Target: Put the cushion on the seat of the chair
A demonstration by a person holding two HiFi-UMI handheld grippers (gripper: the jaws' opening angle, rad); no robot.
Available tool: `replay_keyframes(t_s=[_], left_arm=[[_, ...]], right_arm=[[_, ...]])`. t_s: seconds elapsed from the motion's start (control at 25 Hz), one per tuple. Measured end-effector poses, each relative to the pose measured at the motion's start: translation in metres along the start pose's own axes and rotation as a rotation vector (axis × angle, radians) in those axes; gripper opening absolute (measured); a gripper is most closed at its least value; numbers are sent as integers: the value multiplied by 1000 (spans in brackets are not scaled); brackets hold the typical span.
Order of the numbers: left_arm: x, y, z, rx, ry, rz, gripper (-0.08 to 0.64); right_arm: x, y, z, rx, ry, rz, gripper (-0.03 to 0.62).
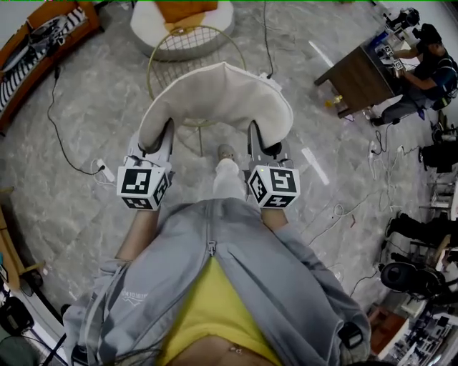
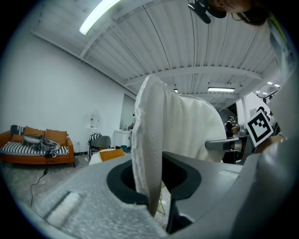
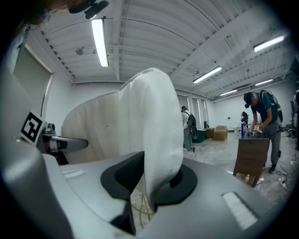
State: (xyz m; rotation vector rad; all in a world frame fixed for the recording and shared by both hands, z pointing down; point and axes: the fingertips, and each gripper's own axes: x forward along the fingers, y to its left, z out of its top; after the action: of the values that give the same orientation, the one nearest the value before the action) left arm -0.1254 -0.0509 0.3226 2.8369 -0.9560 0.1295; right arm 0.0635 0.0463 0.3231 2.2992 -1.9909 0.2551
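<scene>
A cream cushion (image 1: 218, 96) hangs bowed between my two grippers, above the floor in front of me. My left gripper (image 1: 156, 141) is shut on its left edge, and the cloth (image 2: 152, 140) stands pinched between the jaws in the left gripper view. My right gripper (image 1: 263, 145) is shut on the right edge, where the cushion (image 3: 154, 135) fills the jaws in the right gripper view. The gold wire chair (image 1: 195, 44) stands just beyond the cushion, its seat partly hidden by it.
A white round seat with an orange pillow (image 1: 184, 13) stands behind the chair. An orange sofa (image 1: 39, 43) lies at far left, a dark wooden table (image 1: 361, 75) with a person (image 1: 429, 75) at far right. Cables (image 1: 64, 143) trail over the grey marble floor.
</scene>
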Motion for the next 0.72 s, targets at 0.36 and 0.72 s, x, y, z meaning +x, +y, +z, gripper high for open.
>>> replay_keyframes(t_s=[0.36, 0.72], left_arm=[[106, 44, 10, -42, 10, 170, 69], [231, 63, 12, -95, 26, 345, 69]], right_arm=[[142, -52, 20, -29, 38, 172, 74], [280, -128, 34, -80, 93, 352, 74]])
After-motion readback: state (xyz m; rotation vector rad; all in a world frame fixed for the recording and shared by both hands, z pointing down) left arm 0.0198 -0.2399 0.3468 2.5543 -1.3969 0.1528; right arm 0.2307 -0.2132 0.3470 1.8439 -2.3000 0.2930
